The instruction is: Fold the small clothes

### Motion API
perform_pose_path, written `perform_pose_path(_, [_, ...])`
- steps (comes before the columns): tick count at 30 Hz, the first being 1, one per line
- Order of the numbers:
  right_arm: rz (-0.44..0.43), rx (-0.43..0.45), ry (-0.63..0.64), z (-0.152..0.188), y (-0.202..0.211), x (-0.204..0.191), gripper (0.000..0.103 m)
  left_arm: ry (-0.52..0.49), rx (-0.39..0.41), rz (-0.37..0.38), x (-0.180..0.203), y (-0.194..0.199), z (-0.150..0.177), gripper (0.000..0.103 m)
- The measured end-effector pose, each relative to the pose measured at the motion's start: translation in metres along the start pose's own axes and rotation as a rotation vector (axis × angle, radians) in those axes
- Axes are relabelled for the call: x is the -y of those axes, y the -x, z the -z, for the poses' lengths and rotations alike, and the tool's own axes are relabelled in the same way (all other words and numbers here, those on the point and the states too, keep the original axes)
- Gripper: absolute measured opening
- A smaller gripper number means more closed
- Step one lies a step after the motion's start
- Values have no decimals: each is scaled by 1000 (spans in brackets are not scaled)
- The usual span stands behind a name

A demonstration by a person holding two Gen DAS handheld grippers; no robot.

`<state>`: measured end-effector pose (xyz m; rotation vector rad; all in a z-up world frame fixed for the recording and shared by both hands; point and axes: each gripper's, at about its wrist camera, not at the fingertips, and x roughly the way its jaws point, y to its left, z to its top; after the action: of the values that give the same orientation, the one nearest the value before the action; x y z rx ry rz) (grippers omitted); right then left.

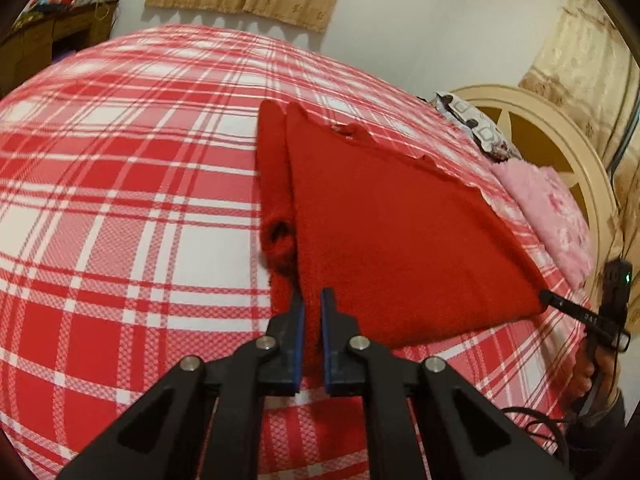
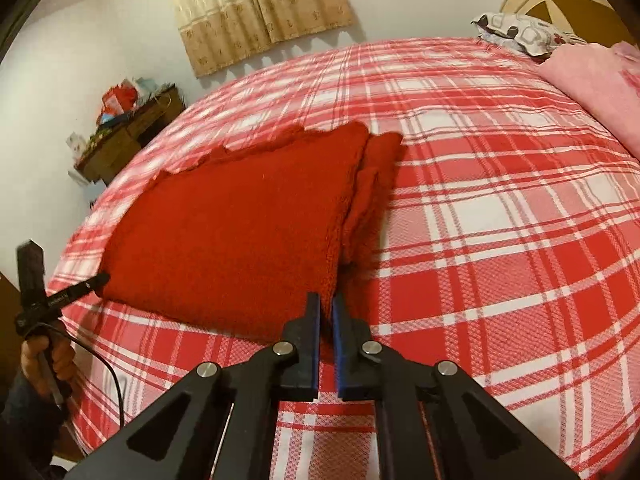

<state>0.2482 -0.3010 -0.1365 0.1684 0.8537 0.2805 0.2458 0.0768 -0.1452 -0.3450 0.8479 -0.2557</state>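
A red knitted sweater (image 1: 384, 216) lies flat on the bed, a sleeve folded along its side (image 1: 274, 168). My left gripper (image 1: 312, 300) is shut on the sweater's near left corner. My right gripper (image 2: 326, 300) is shut on the near right corner of the sweater (image 2: 240, 224). Each gripper shows in the other's view: the right gripper (image 1: 546, 295) at the sweater's right corner, the left gripper (image 2: 102, 278) at its left corner. The sleeve on the right side (image 2: 376, 176) lies folded beside the body.
The bed has a red and white plaid sheet (image 1: 120, 184). A pink blanket (image 1: 552, 216) and a patterned pillow (image 1: 472, 124) lie by the cream headboard (image 1: 568, 136). A wooden cabinet with clutter (image 2: 128, 132) stands by the wall beside the bed.
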Motion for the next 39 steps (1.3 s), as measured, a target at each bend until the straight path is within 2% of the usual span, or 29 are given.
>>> perform_pose_path(3, [-11,28,-10,-2,13,1,4,7,4,9,0,0,-4,7])
perform_pose_path(12, [34,-62,-52,16,-11,16,4,11,-15,5,-5,0,1,7])
perform_pose_path(16, [73,-84,-2,14,-8,6,5,-5,-9,-1,-3,2,2,8])
perform_pose_path(19, [133,-46,20,8,4,-2,16,-8,-9,-9,-1,3,1,11])
perform_pose_path(21, [165,-1,43,2,13,-9,48,-3,10,-29,0,8,0,22])
perform_pose_path(22, [152,32,53,-3,18,-15,51,-5,15,-32,1,9,-1,26])
perform_pose_path(24, [115,55,72,-12,20,-25,51,-21,36,-60,4,13,-1,41])
perform_pose_path(27, [60,66,145,-24,10,-49,51,-40,60,-105,6,15,-2,55])
perform_pose_path(30, [2,23,180,-30,-17,-62,51,-50,32,-179,3,6,-2,55])
perform_pose_path(34, [17,-87,101,-26,-59,-43,51,-76,-7,-222,0,-3,4,55])
perform_pose_path(36, [-4,-75,95,-21,-56,-37,51,-115,1,-242,2,-3,6,60])
perform_pose_path(39, [43,-107,103,-20,-51,-43,51,-123,9,-253,0,-3,7,67])
